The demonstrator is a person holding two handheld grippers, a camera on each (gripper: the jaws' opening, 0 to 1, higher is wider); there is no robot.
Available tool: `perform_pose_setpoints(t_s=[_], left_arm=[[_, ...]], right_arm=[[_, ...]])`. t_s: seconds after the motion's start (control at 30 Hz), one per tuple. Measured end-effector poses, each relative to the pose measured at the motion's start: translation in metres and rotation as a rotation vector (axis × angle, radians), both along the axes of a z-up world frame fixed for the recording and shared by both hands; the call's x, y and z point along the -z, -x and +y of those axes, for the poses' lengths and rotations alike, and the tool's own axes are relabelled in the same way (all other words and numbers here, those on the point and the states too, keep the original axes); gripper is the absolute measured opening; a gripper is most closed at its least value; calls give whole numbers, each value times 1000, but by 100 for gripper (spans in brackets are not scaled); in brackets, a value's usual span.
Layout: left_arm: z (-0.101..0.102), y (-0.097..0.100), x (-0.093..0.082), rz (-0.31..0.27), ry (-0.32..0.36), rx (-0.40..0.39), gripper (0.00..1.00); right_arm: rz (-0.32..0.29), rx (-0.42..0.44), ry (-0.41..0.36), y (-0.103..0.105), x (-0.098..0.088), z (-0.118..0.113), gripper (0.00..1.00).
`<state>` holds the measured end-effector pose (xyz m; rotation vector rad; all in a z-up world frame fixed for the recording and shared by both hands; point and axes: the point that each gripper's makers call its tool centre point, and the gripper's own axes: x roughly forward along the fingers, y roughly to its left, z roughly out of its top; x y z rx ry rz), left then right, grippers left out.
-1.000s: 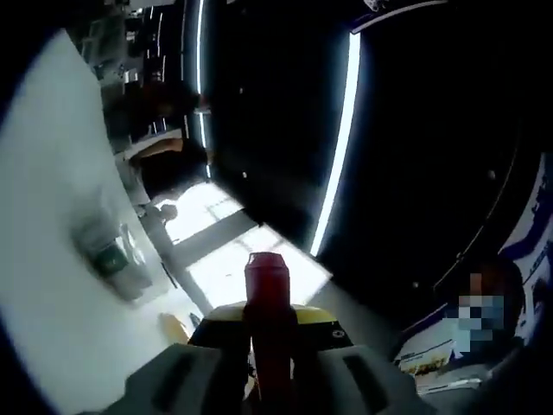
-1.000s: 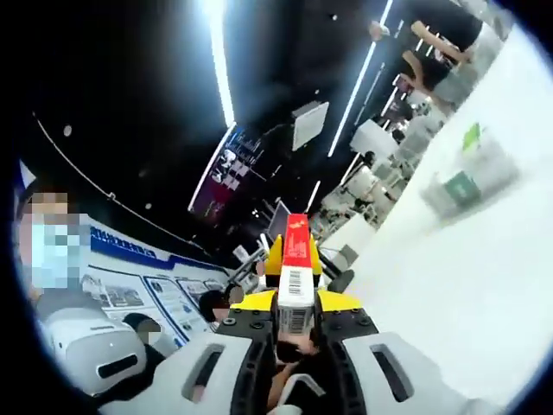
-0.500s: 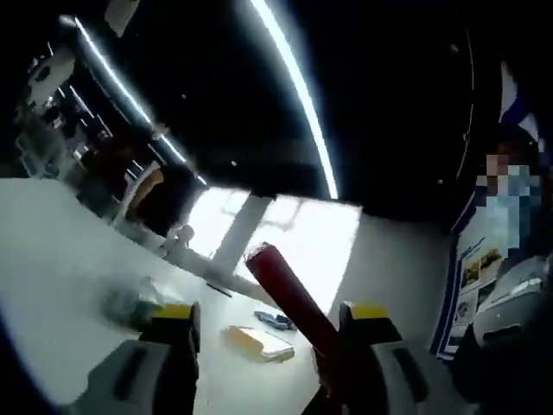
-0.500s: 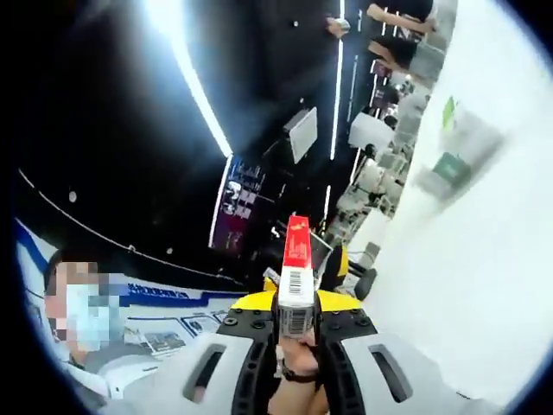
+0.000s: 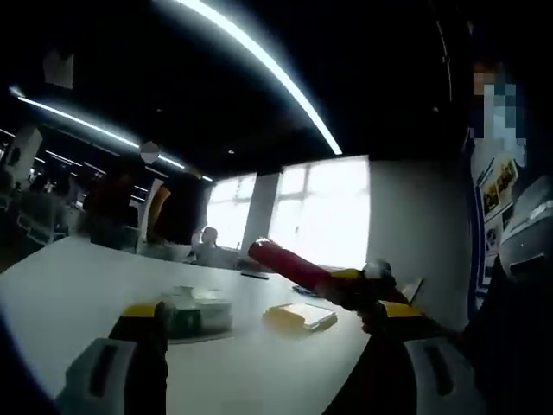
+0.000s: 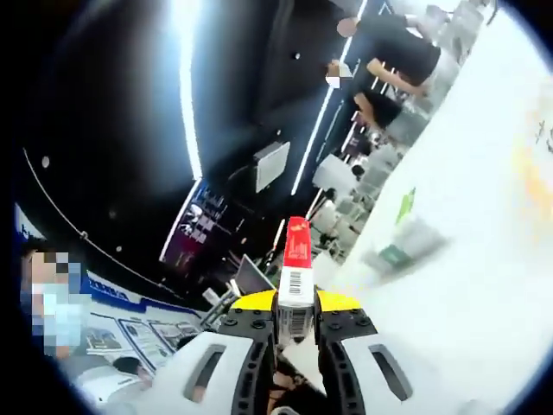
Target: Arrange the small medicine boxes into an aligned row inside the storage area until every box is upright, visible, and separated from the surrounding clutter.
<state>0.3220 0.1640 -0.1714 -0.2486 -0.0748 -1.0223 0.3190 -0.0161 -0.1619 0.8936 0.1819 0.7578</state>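
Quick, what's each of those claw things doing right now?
Left gripper: open, holding nothing.
Right gripper: shut on a red and white box.

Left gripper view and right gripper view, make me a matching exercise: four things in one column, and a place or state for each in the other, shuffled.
Things:
1. red box
2. left hand-held gripper
3. yellow packet
4. clear tub

Places or states:
A. lying flat on the white table
B. jaws wide apart, gripping nothing
C. see-through, with green inside
D. clamped in the right hand-held gripper

Pairs: 1-D, 2-B, 3-A, 4-C
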Motion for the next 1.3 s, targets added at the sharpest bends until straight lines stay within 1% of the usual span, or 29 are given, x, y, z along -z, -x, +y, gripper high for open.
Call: perform_pose_setpoints(t_s=[0.2,0.27,0.3,0.33,0.4,0.43,0.5,0.57,0.6,0.7,0.73,0.77,0.83,0.87,0.9,0.93,0.97,1.03,1.07,1.1,1.13,1.2,1.23,1.27,1.3], left_arm=[[7,0,2,19,18,-10,100],[8,2,3,24,18,-7,100],[8,3,4,23,8,-11,99],[8,3,4,21,-3,-13,99],[10,2,4,19,-9,-19,99],[13,2,3,17,-8,-25,99],[15,2,1,21,12,-29,99],[15,2,1,34,29,-31,99],[15,2,2,37,29,-31,99],[14,2,5,42,27,-35,99],[14,2,5,47,30,-34,99],[14,2,6,50,34,-31,99],[13,3,8,57,34,-28,99],[12,3,9,64,29,-28,99],[13,2,11,70,22,-29,99],[13,2,13,73,16,-32,99],[13,1,13,73,14,-34,99],[15,1,13,73,18,-37,99],[15,1,13,75,25,-37,99],[16,1,13,78,29,-36,99],[16,1,13,79,31,-35,99],[17,1,14,80,29,-37,99],[18,2,15,81,29,-36,99],[18,2,15,82,28,-37,99],[19,2,16,81,27,-37,99]], right_arm=[[-13,125,147,-29,3,-23,13],[-22,167,187,-40,0,-30,13],[-43,201,207,-45,-3,-35,13],[-55,233,240,-50,-5,-40,13],[-58,277,308,-60,-7,-47,13],[-69,304,342,-67,-9,-50,13],[-76,321,387,-76,-13,-50,13],[-82,347,456,-86,-16,-53,13],[-95,381,505,-92,-18,-56,13],[-101,448,640,-104,-22,-62,13],[-85,442,658,-108,-22,-61,13],[-87,443,666,-112,-25,-59,13],[-61,443,724,-119,-22,-59,13],[-53,450,767,-124,-21,-59,13],[-26,451,790,-127,-18,-60,13],[-33,462,805,-131,-20,-59,13],[-14,463,820,-134,-18,-59,13],[-9,470,834,-139,-19,-59,13],[15,473,861,-142,-17,-60,13],[18,476,884,-145,-17,-60,13],[52,469,909,-147,-12,-60,13],[61,463,941,-152,-11,-60,13],[94,453,971,-156,-7,-60,13],[102,452,987,-158,-6,-60,13],[124,434,1040,-163,-2,-59,13]])
